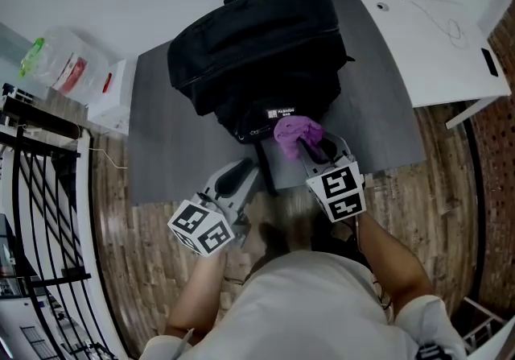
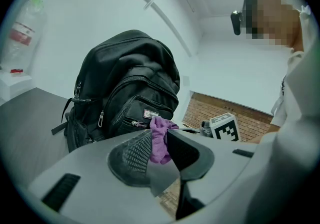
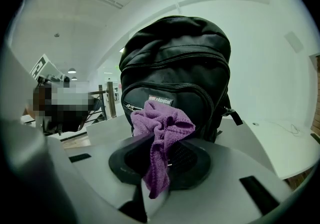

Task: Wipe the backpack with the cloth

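Black backpack (image 1: 257,52) lies on the grey desk (image 1: 161,157), front pocket toward the person. Right gripper (image 1: 310,149) is clenched on the purple cloth (image 1: 296,133), a bunched wad sticking out past the jaws, right at the lower front pocket by the label (contact likely, can't confirm). Left gripper (image 1: 235,177) hangs just beside, jaws slightly apart, nothing in them.

Handling: cloth is soft, light and floppy, so a mid-wad pinch as now suits it. Backpack looks soft-sided and bulky, fabric probably gives and slides under wiping. The empty gripper could steady it at the pocket edge or a strap.
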Tool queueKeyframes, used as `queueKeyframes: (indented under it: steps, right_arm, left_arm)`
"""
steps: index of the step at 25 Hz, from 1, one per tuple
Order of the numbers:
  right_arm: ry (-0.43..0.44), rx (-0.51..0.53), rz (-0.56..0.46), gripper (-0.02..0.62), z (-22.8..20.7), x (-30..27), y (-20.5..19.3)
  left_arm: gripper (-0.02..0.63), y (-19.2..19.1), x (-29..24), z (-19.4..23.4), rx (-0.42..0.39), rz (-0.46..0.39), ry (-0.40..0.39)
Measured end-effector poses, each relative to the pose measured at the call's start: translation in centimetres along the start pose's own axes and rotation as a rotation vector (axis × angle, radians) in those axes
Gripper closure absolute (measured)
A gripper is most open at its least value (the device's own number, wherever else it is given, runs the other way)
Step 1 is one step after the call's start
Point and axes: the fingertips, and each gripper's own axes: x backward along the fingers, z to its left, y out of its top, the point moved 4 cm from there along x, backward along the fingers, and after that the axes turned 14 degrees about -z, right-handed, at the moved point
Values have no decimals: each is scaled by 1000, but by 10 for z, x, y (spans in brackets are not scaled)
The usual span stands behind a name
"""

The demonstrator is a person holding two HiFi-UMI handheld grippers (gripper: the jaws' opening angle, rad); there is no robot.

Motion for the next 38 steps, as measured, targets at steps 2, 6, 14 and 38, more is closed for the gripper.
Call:
queueKeyframes:
  steps: [2, 6, 14, 38]
  right_arm:
    - [17, -16, -1, 512, -3, 2, 1]
    - [49, -61, -10, 512, -9, 5, 2]
    - [111, -143, -26, 512, -21, 6, 6]
    - [52, -17, -45, 512, -71, 23, 11]
  left_arm:
    - [531, -1, 0, -4, -1, -7, 20]
    - [531, -6, 0, -12, -3, -18, 50]
    - [531, -16, -3, -22, -10, -28, 92]
    - [531, -22, -9, -37, -18, -31, 104]
